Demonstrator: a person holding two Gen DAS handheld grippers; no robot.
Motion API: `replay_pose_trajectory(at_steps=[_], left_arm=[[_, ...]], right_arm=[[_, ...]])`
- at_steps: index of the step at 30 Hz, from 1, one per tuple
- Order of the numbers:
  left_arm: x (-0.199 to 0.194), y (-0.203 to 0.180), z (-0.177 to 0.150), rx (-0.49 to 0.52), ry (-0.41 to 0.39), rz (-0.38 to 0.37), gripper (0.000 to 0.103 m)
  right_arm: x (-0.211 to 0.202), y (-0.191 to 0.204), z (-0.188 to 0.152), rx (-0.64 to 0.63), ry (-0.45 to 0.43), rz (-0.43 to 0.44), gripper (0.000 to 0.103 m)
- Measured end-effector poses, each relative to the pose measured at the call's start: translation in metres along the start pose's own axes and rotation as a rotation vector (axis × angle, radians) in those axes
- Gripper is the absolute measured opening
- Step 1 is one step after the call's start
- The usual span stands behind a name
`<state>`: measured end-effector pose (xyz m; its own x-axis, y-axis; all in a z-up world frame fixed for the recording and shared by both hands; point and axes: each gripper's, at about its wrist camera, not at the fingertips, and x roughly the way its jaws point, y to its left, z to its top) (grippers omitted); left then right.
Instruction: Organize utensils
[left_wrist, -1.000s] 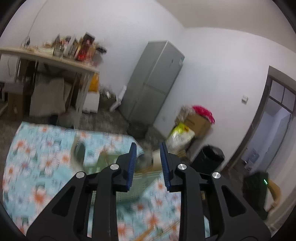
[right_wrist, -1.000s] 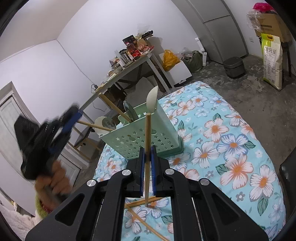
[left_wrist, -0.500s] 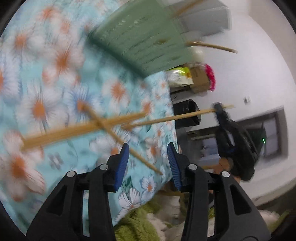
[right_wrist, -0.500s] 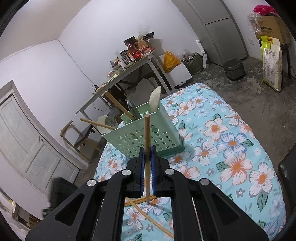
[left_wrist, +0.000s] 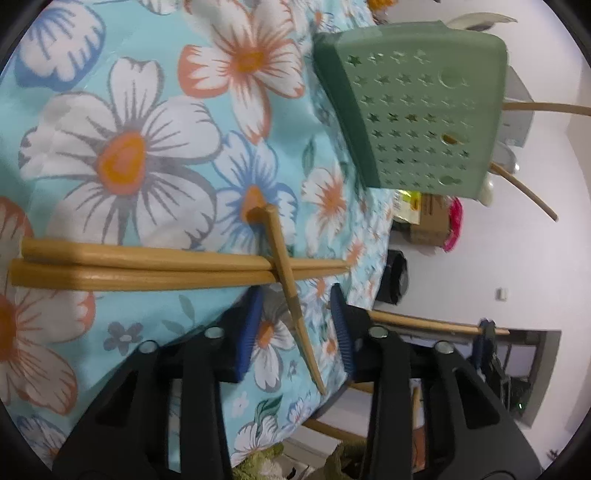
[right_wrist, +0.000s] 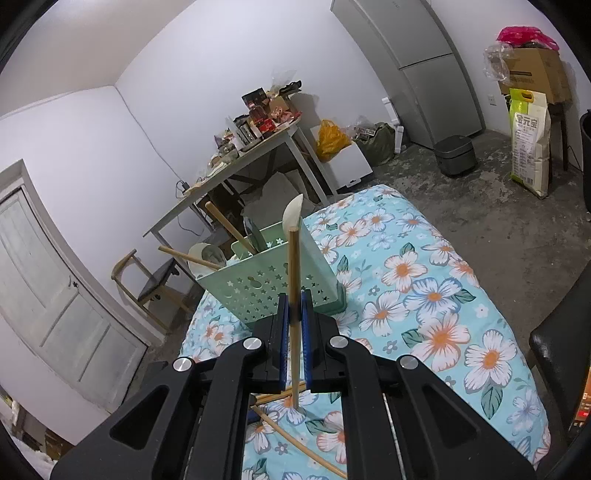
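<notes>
A green utensil caddy (right_wrist: 273, 280) with star holes stands on the floral cloth (right_wrist: 424, 295) and holds spoons and chopsticks; it also shows in the left wrist view (left_wrist: 417, 107). My right gripper (right_wrist: 294, 328) is shut on one chopstick (right_wrist: 293, 295), held upright in front of the caddy. My left gripper (left_wrist: 295, 325) is open just above the cloth, with its jaws either side of a loose chopstick (left_wrist: 291, 295) that lies across a pair of chopsticks (left_wrist: 140, 266). The right gripper with its chopstick (left_wrist: 436, 325) shows beyond the table edge in the left wrist view.
A cluttered side table (right_wrist: 251, 155), a chair (right_wrist: 151, 284), a grey fridge (right_wrist: 424, 70), a rice cooker (right_wrist: 454, 155) and a sack (right_wrist: 528, 147) stand around the table. A black seat (right_wrist: 557, 343) is at the right edge.
My left gripper has swung from facing the room down to the cloth and closed in on the loose chopsticks. My right gripper has kept its chopstick almost still.
</notes>
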<state>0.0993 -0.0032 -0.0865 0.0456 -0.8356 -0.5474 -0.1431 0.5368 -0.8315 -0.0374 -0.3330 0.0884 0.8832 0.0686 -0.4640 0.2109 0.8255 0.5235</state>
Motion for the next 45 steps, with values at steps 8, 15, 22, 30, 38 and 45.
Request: replay_pose_trajectory(at_steps=[8, 15, 22, 30, 38, 45], left_arm=[[0.006, -0.009, -0.009, 0.018, -0.065, 0.056, 0.008], [-0.020, -0.045, -0.022, 0.215, -0.108, 0.033, 0.007], [-0.075, -0.106, -0.035, 0.513, -0.247, 0.010, 0.004], [-0.123, -0.195, -0.052, 0.875, -0.547, -0.042, 0.004], [-0.145, -0.263, -0.061, 1.109, -0.823, -0.075, 0.004], [-0.123, -0.286, -0.049, 1.173, -0.917, 0.021, 0.004]], right_arm=[[-0.002, -0.001, 0.000, 0.001, 0.005, 0.017, 0.007], [0.000, 0.001, 0.000, -0.005, 0.002, 0.019, 0.007], [0.001, 0.004, -0.001, -0.011, 0.003, 0.021, 0.007], [0.005, 0.008, -0.001, -0.015, 0.008, 0.030, 0.007], [0.007, 0.009, -0.001, -0.015, 0.010, 0.030, 0.007], [0.011, 0.014, -0.001, -0.021, 0.017, 0.035, 0.007]])
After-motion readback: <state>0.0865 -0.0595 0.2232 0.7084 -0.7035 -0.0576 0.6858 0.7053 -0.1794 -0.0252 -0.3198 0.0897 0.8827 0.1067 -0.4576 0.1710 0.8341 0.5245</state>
